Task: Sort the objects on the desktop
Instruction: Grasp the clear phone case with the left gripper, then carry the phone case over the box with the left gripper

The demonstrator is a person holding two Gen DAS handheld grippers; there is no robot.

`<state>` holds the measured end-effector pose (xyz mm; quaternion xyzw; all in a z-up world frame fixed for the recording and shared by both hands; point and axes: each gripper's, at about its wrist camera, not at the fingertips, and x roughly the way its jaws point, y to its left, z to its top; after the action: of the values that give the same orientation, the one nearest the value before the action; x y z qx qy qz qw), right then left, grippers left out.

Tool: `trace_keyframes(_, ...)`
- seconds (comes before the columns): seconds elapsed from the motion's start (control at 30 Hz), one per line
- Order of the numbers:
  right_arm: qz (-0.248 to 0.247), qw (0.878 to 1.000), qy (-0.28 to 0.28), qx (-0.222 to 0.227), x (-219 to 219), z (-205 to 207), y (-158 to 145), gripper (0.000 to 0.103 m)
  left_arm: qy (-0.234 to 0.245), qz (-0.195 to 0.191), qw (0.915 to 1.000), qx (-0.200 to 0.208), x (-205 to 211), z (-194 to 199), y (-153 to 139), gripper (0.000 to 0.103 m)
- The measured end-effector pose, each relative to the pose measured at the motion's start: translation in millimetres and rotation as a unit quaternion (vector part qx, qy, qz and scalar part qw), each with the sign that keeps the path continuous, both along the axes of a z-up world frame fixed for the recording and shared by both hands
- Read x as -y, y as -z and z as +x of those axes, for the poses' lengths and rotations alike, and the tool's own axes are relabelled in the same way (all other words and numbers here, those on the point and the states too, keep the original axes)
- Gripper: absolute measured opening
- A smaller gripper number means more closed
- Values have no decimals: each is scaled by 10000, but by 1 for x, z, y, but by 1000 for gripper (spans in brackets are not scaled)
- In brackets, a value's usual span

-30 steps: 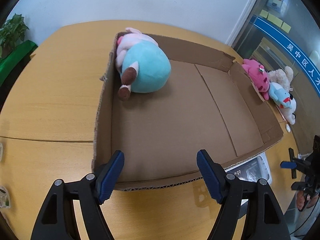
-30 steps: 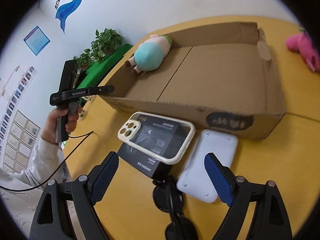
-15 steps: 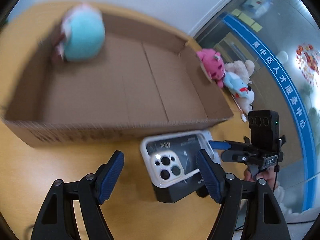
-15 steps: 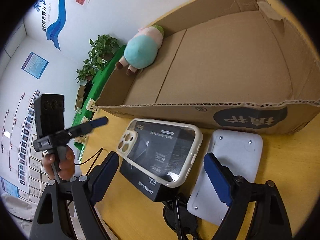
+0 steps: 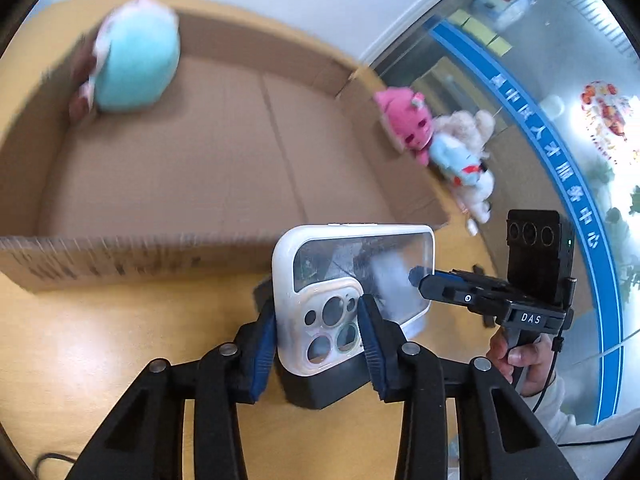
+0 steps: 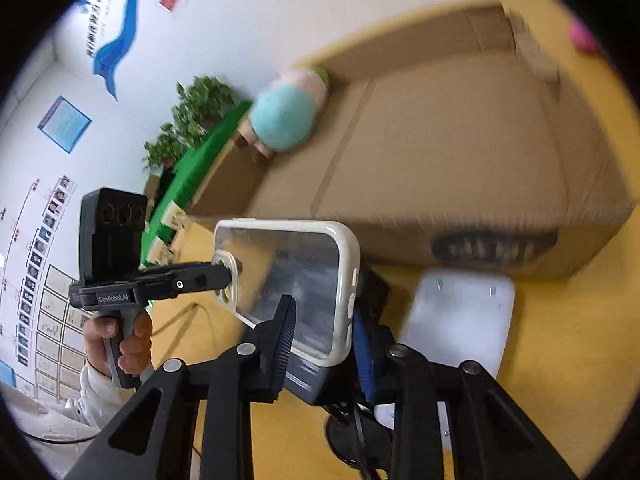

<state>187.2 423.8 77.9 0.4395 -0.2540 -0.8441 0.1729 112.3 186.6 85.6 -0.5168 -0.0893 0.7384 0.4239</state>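
A clear phone case with a white rim (image 5: 352, 280) lies tilted over a dark box (image 5: 324, 384) in front of the open cardboard box (image 5: 208, 160). My left gripper (image 5: 318, 332) is shut on the case's camera end. My right gripper (image 6: 324, 332) is shut on the case's other end (image 6: 304, 280); its tip also shows in the left wrist view (image 5: 424, 280). A teal and pink plush (image 5: 132, 64) lies in the box's far left corner, also visible in the right wrist view (image 6: 288, 116).
A pink plush (image 5: 408, 124) and a blue and white plush (image 5: 464, 168) lie outside the box's right wall. A white flat device (image 6: 460, 312) and black sunglasses (image 6: 352, 432) lie on the yellow table (image 6: 560, 360). Potted plants (image 6: 192, 120) stand beyond the table.
Both grippers have closed from wide open onto opposite ends of the phone case. The case now stands tilted off the dark box. Both views are blurred by motion.
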Motion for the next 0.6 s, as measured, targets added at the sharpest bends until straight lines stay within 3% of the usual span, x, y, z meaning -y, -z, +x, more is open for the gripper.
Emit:
trace_keyframes(0.37, 499, 9892, 221, -1358, -1, -41, -108, 27, -69, 278, 9910, -1309, -9, -54, -118, 37)
trace_keyframes(0.6, 631, 9840, 277, -1642, -22, -100, -158, 27, -127, 323, 9881, -1500, -24, -126, -160, 37)
